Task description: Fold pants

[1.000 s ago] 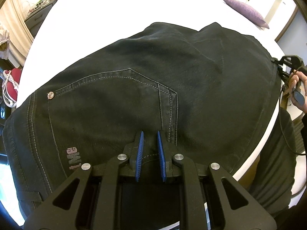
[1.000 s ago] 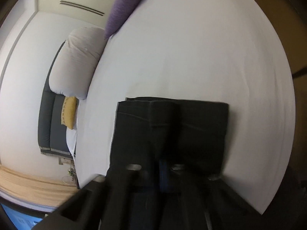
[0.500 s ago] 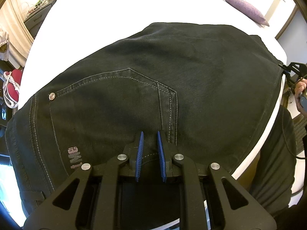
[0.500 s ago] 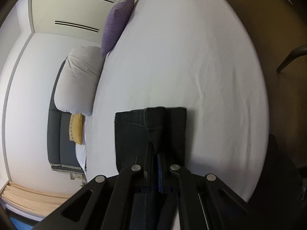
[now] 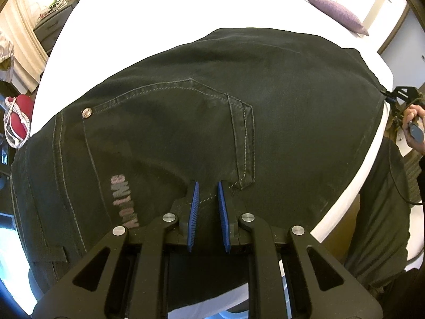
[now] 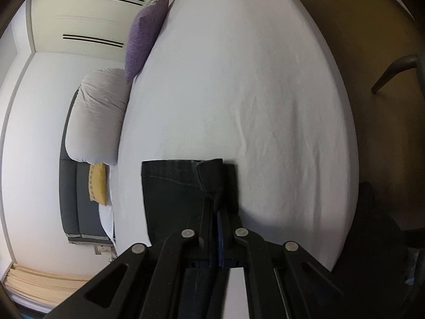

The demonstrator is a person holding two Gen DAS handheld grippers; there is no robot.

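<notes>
Black pants are spread across a white bed, seat side up, with a stitched back pocket and a small rivet showing. Compared with a second ago, the far edge of the fabric has been pulled out flat and taut toward the right side of the bed, and the humps seen there have been smoothed away; this is judged to mean the pants are being straightened ready for the next fold, not yet folded. In the right wrist view, less of the leg end is now seen ahead of the tool than before. The left gripper is pointed steeply down at the waist end; its blue fingers are slightly apart with dark denim lying between them, seemingly pinched. The right gripper is clamped on the hem, its fingers pressed together on the cloth.
</notes>
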